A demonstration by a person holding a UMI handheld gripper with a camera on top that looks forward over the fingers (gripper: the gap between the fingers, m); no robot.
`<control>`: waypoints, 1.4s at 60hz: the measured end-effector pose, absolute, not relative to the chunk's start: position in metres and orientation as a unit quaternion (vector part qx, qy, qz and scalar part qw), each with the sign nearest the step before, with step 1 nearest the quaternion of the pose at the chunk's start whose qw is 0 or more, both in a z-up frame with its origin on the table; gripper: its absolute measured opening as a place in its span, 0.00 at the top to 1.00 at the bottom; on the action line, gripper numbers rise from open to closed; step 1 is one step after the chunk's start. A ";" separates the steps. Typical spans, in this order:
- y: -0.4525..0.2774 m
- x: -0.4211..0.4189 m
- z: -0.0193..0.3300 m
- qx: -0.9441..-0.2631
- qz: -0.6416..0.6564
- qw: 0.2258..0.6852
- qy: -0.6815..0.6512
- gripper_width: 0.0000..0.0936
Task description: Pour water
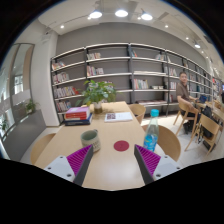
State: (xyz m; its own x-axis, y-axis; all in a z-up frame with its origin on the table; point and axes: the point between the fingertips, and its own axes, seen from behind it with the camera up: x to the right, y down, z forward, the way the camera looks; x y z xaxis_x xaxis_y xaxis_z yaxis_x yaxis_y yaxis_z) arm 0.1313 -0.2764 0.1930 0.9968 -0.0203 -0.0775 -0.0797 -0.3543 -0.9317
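Item 1, nearest: gripper (113, 163), held level over the near end of the table. We see its two fingers spread wide w/ nothing between them; magenta pads (80, 159) on the inner faces, pale housing outside.

Item 2: table (112, 165), long, light wood-tone top, smooth, matte, running away from us. Chairs along both sides, wood backs.

Item 3: red coaster (121, 146), flat round disc, lying on the tabletop just ahead of the fingers, approx. centred between them.

Item 4: cup (91, 139), greyish, squat, upright, left of the coaster, just beyond the left finger.

Item 5: bottle (151, 134), blue, translucent, upright, right of the coaster and just beyond the right finger; apart from the cup. Water level: we cannot tell.

Item 6: books (76, 116), small stack, far left part of the table; papers beside it.

Item 7: plant (98, 93), leafy, green, at the table's far end.

Item 8: shelves (120, 72), white, wall-length, partly filled w/ books.

Item 9: person (183, 90), seated at right by another table.

Item 10: ceiling lights (121, 13), round, lit.
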 end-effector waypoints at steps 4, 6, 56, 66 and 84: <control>-0.266 0.175 0.187 -0.820 0.009 0.570 0.052 0.10; -0.265 0.199 0.174 -0.823 0.003 0.565 0.058 0.10; -0.090 0.310 0.105 -0.767 -0.031 0.641 0.027 0.56; -0.084 0.300 0.105 -0.770 -0.054 0.635 0.022 0.62; -0.074 0.255 0.131 -0.779 -0.223 0.569 -0.143 0.62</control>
State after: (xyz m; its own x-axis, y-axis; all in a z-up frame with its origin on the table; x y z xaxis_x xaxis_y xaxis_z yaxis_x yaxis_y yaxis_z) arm 0.2551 -0.0743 0.1311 0.8597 -0.0318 0.5098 0.4759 -0.3127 -0.8220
